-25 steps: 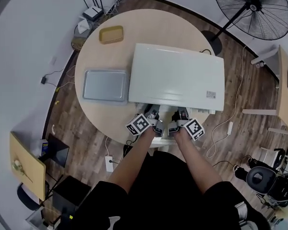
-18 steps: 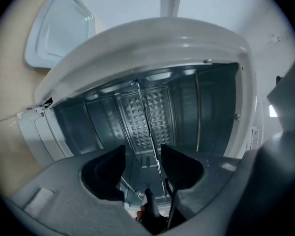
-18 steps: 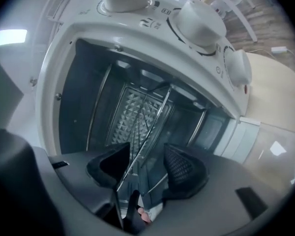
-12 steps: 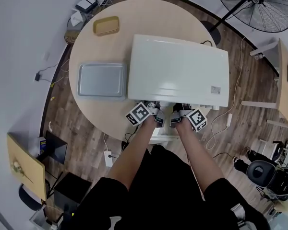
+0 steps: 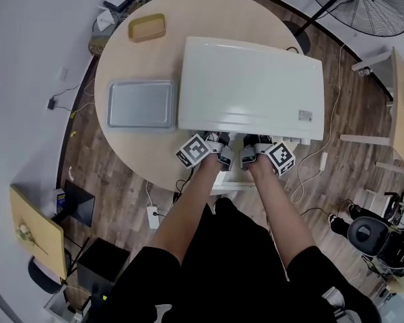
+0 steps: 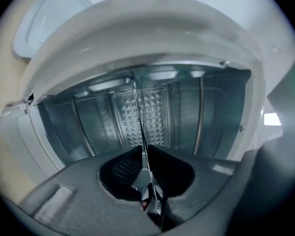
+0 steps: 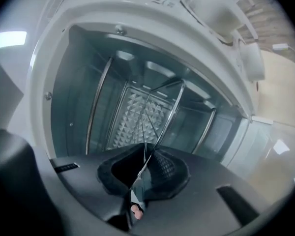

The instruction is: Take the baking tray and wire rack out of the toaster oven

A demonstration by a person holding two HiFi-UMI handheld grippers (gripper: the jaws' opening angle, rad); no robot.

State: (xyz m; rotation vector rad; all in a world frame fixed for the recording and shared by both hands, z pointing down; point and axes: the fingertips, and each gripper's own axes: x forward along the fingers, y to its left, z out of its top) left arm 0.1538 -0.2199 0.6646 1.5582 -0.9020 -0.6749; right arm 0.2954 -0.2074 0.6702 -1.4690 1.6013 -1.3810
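The white toaster oven stands on the round table, its front toward me. Both grippers reach into its mouth side by side: left gripper, right gripper. In the left gripper view the jaws are closing, and a thin bar of the wire rack runs between the pads. In the right gripper view the jaws are closing too, on a wire rack bar at the pads. The grey baking tray lies on the table left of the oven.
A small yellow dish sits at the table's far left edge. A floor fan stands at the back right. Cables and a router lie on the floor behind the table. The oven cavity has ribbed metal walls.
The head view has shifted slightly. Both grippers stay at the oven's front opening, a touch closer to it.
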